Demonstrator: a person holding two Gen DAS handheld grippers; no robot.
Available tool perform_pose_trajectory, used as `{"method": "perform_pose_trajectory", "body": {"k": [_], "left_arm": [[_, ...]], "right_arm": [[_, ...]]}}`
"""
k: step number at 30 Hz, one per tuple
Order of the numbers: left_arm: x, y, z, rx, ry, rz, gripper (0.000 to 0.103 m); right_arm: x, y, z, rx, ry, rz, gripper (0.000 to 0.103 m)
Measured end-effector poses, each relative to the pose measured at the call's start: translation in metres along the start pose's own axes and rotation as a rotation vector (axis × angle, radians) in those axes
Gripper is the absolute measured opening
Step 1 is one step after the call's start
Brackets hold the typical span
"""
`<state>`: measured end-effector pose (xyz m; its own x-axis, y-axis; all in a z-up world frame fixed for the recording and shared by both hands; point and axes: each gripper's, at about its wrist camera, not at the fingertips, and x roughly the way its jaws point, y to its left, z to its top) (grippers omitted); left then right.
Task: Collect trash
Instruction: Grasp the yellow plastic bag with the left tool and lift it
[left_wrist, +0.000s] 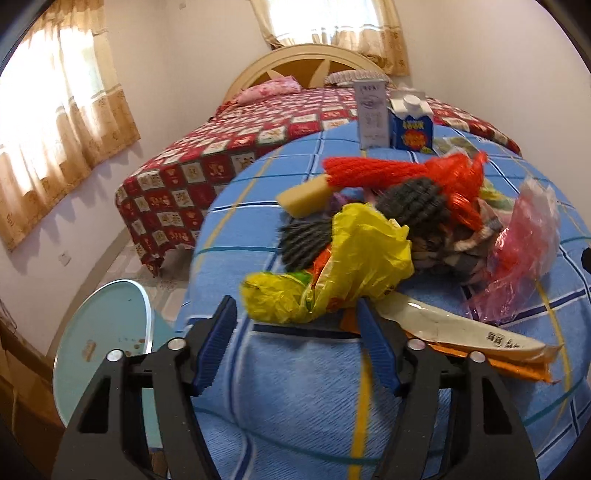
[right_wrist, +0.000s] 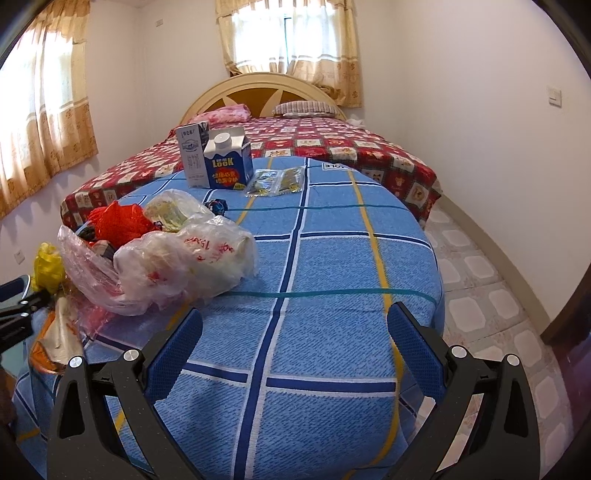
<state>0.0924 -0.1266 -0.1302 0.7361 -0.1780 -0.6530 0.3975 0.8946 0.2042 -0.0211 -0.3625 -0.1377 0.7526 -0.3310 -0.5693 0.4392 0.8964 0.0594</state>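
Trash pile (left_wrist: 388, 236) is seen on blue-checked tabletop (right_wrist: 332, 295), yellow bag (left_wrist: 332, 266) just beyond L gripper (left_wrist: 297, 332), jaws parted w/ nothing gripped; R gripper (right_wrist: 295, 332) jaws held wide, empty.

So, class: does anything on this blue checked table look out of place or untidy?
Yes. A heap of rubbish sprawls across one side of the table: a crumpled yellow bag, red netting, clear plastic bags and a flattened wrapper hanging over the edge. Two cartons stand upright, apart from it.
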Motion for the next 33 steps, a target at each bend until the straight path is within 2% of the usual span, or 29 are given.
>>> {"method": "perform_pose_trajectory", "body": {"k": [1,4,5,20,22,23,24,25,26,28,31,33], "left_arm": [[0.001,-0.001,0.000,0.003,0.003,-0.006,0.050],[0.003,-0.002,0.002,0.010,0.004,-0.039,0.020],[0.003,-0.002,0.003,0.011,0.007,-0.056,0.000],[-0.023,0.022,0.008,-0.021,-0.037,-0.059,0.000],[-0.025,0.023,0.008,-0.014,-0.045,-0.047,0.002],[-0.023,0.023,0.009,-0.023,-0.042,-0.039,0.017],[-0.021,0.024,0.009,-0.031,-0.039,-0.039,0.049],[-0.019,0.025,0.010,-0.047,-0.047,-0.032,0.059],[-0.018,0.024,0.010,-0.050,-0.052,-0.028,0.061],[-0.009,0.020,0.013,-0.043,-0.046,-0.024,0.060],[0.008,0.016,0.014,-0.039,-0.012,-0.079,0.059],[0.028,0.010,0.011,-0.019,0.057,-0.102,0.030]], "right_arm": [[0.000,0.001,0.000,-0.003,0.000,0.001,0.098],[0.001,0.004,-0.002,-0.015,0.002,0.003,0.098],[0.002,0.005,-0.003,-0.015,0.005,0.005,0.098],[-0.001,0.006,-0.003,-0.007,0.003,0.011,0.098],[0.000,0.005,-0.003,-0.005,0.003,0.013,0.098],[0.000,0.005,-0.003,-0.007,0.003,0.011,0.098],[0.000,0.005,-0.003,-0.008,0.003,0.010,0.098],[0.000,0.004,-0.003,-0.008,0.003,0.011,0.098],[0.000,0.004,-0.003,-0.009,0.004,0.011,0.098],[0.001,0.004,-0.003,-0.009,0.005,0.011,0.098],[0.002,0.004,-0.003,-0.008,0.007,0.011,0.098],[0.002,0.003,-0.003,-0.007,0.009,0.010,0.098]]}}
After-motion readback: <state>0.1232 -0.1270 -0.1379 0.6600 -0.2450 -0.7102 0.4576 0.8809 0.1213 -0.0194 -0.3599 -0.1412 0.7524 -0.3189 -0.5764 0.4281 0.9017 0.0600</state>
